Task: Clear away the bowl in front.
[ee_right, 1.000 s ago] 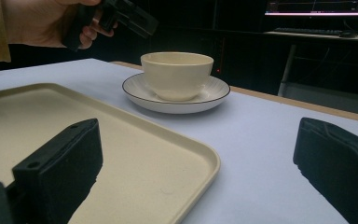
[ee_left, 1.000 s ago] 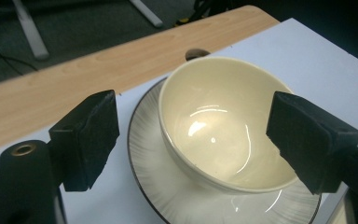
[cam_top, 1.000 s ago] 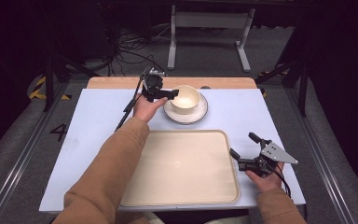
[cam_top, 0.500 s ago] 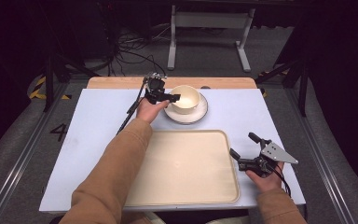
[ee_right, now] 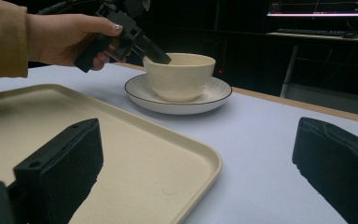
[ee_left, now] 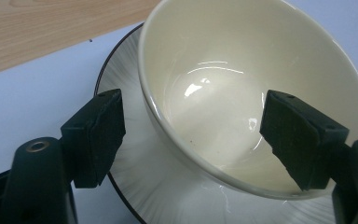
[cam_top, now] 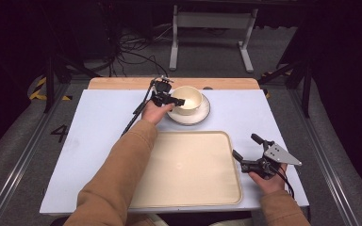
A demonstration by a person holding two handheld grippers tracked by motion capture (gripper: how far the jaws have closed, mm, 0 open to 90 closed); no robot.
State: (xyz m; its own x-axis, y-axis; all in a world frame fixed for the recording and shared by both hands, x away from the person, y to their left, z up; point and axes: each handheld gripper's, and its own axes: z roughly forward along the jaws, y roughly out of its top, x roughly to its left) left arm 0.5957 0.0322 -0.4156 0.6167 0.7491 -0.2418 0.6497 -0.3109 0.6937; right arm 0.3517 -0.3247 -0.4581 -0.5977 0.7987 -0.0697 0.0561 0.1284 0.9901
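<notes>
- The left gripper [cam_top: 175,100] is wide open and straddles the near wall of the cream bowl [cam_top: 187,100]: in the left gripper view one pad [ee_left: 94,136] sits outside the bowl over the saucer, the other pad [ee_left: 298,137] hangs inside the bowl, and neither looks pressed against the wall yet.
- The bowl stands upright and empty on a white, dark-rimmed saucer [cam_top: 201,114], at the far middle of the light surface [cam_top: 94,122], just beyond the beige tray [cam_top: 193,169].
- The right gripper [cam_top: 244,153] is open and holds nothing; it rests near the tray's right edge, well apart from the bowl.
- The step in hand looks like pinching the bowl's rim to lift it, probably toward the tray.
- To do it well, I would lower the gripper until both pads overlap a good stretch of wall below the lip, then close squarely so the curved wall does not squirt out.
- The outer pad should stay clear of the saucer, or the saucer may drag or tip along with the bowl.
- A glazed wall is likely slippery: a firm squeeze and a straight, level lift seem wise.
</notes>
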